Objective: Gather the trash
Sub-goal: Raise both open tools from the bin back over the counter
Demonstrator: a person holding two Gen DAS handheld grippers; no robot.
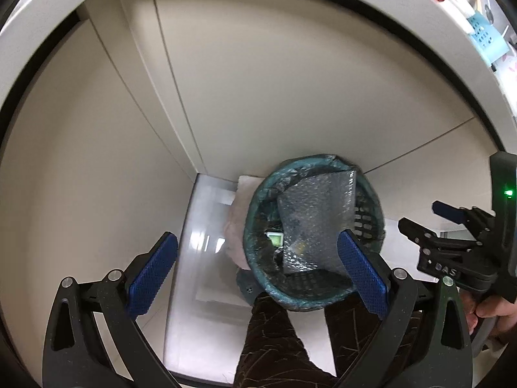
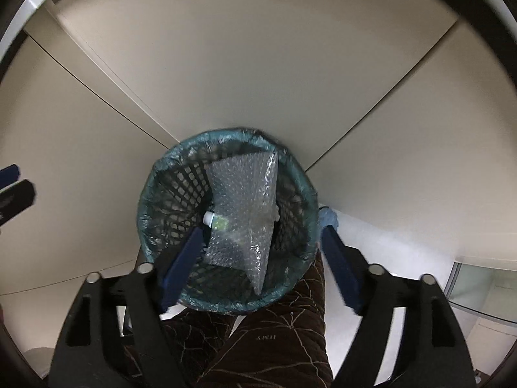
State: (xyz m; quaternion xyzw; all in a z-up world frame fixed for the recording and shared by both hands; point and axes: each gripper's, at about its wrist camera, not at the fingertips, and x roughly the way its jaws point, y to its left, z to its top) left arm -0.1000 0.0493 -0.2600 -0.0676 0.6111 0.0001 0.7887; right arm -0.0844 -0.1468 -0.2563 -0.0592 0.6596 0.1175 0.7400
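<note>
A mesh trash bin with a teal liner (image 1: 258, 278) (image 2: 152, 187) stands on the floor against a beige cabinet. A sheet of bubble wrap (image 1: 315, 220) (image 2: 242, 213) lies inside it, over a small bottle with a white cap (image 2: 209, 217) (image 1: 274, 238). My left gripper (image 1: 258, 268) is open and empty above the bin. My right gripper (image 2: 258, 258) is open and empty, straddling the bin's near rim; it also shows at the right edge of the left wrist view (image 1: 420, 220).
Beige cabinet doors (image 1: 258, 80) (image 2: 258, 64) rise behind the bin. A white countertop edge (image 1: 420, 32) curves overhead, with a blue basket (image 1: 484, 38) on it. The person's dark patterned trouser legs (image 2: 258, 339) stand just before the bin. White floor (image 1: 200, 258) lies left.
</note>
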